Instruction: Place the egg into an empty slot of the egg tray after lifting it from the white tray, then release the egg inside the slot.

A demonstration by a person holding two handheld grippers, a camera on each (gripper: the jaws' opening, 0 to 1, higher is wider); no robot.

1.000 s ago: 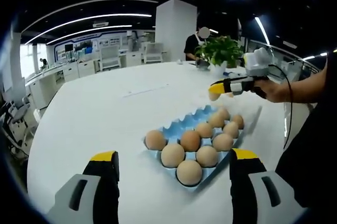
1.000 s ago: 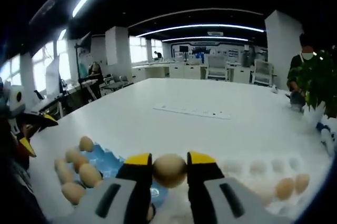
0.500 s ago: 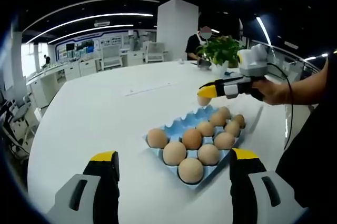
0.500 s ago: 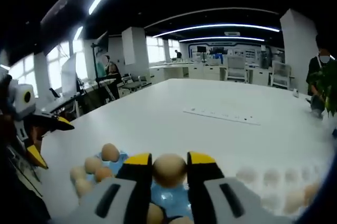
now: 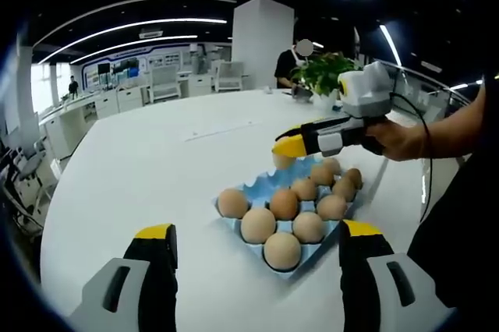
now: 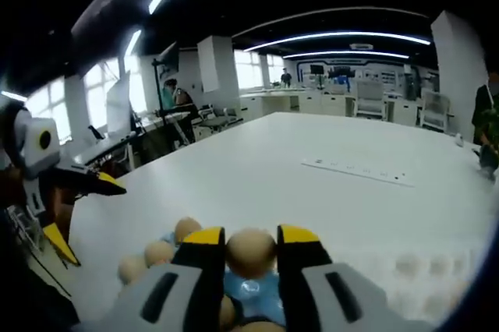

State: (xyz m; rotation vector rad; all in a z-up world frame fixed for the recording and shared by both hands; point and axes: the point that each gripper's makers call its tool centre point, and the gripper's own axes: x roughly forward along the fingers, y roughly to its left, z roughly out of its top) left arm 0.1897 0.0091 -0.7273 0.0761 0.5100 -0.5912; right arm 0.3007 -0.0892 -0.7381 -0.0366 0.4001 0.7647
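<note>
A blue egg tray (image 5: 261,185) lies on the white table, with several brown eggs in its nearer slots. My right gripper (image 5: 285,148) reaches in from the right and hovers over the tray's far left corner. It is shut on a brown egg (image 6: 251,250), whose lower part peeks out under the yellow tips as egg (image 5: 279,162). In the right gripper view the blue tray (image 6: 251,301) lies just beneath the held egg. My left gripper (image 5: 257,231) stands open in front of the tray, holding nothing, and appears as left gripper (image 6: 82,213) at the left.
A white tray (image 6: 437,270) with pale eggs lies to the right of the blue one. A potted plant (image 5: 327,75) stands at the table's far edge, with a person (image 5: 290,67) behind it. A long flat strip (image 6: 355,170) lies mid-table.
My right gripper has carried the egg leftward and lower, from above the white tray to over the blue tray's far end. The left gripper has stayed put and open.
</note>
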